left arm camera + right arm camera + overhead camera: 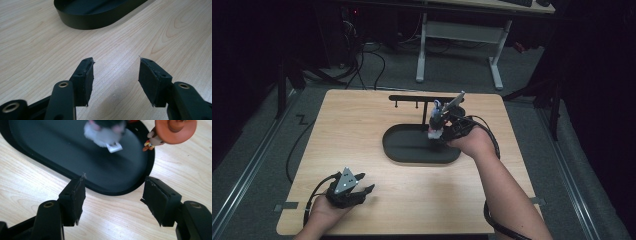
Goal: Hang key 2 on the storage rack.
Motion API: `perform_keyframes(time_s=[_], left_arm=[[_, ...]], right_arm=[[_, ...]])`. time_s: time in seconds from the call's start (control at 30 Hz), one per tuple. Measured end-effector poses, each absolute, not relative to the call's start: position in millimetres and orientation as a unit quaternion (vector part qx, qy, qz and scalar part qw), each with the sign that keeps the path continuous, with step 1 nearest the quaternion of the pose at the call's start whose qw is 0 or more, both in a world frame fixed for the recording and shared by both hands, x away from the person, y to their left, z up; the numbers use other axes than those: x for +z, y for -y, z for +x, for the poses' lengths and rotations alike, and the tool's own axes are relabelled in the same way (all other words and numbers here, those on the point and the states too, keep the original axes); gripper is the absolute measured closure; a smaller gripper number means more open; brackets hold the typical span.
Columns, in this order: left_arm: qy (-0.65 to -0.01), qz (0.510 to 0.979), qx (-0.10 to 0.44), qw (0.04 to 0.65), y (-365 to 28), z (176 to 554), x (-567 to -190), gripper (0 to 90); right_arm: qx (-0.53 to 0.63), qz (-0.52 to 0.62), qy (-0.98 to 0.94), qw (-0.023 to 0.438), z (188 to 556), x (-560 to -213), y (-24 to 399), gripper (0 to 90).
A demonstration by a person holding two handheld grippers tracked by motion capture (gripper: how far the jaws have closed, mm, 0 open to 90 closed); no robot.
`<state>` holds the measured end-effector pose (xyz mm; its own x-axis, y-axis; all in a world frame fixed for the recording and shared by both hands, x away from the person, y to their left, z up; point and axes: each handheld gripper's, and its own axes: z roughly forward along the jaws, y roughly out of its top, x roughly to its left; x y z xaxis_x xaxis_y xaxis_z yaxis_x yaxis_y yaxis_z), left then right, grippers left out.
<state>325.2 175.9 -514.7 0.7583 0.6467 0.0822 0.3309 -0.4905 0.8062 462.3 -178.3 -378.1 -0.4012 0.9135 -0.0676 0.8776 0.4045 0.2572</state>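
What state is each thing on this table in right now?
Left tongs: open, nothing between them, low over bare wood.
Right tongs: open, nothing between them, at the tray's edge.
Black oval tray: flat on the table.
Fluffy white toy: in the tray, blurred.
Orange-hatted figure: by the tray's rim.
Black hook stand: upright behind the tray.

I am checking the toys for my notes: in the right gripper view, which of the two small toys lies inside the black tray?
The fluffy white toy with the paper tag; it lies in the black tray. The figure with the orange hat hangs at the rim.
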Motion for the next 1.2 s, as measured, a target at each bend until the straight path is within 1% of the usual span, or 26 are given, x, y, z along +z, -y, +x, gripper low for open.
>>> perform_keyframes(time_s=[0.47, 0.67, 0.83, 1.2], left_arm=[[-0.286, 0.845, 0.191, 0.409, -171.8, 325.1, -516.2, 45.6], [-0.283, 0.85, 0.189, 0.403, -170.3, 325.7, -517.5, 45.6], [-0.285, 0.849, 0.187, 0.404, -169.7, 326.7, -518.3, 45.6], [-0.29, 0.85, 0.179, 0.401, -168.7, 328.3, -520.7, 45.6]], right_arm=[[0.106, 0.539, -0.832, 0.079, 437.1, -403.9, 189.5, 33.8], [0.128, 0.544, -0.824, 0.093, 419.3, -417.9, 197.9, 33.9], [0.154, 0.528, -0.827, 0.119, 402.6, -432.0, 204.6, 32.8], [0.224, 0.522, -0.81, 0.145, 361.1, -475.2, 217.5, 33.5]])
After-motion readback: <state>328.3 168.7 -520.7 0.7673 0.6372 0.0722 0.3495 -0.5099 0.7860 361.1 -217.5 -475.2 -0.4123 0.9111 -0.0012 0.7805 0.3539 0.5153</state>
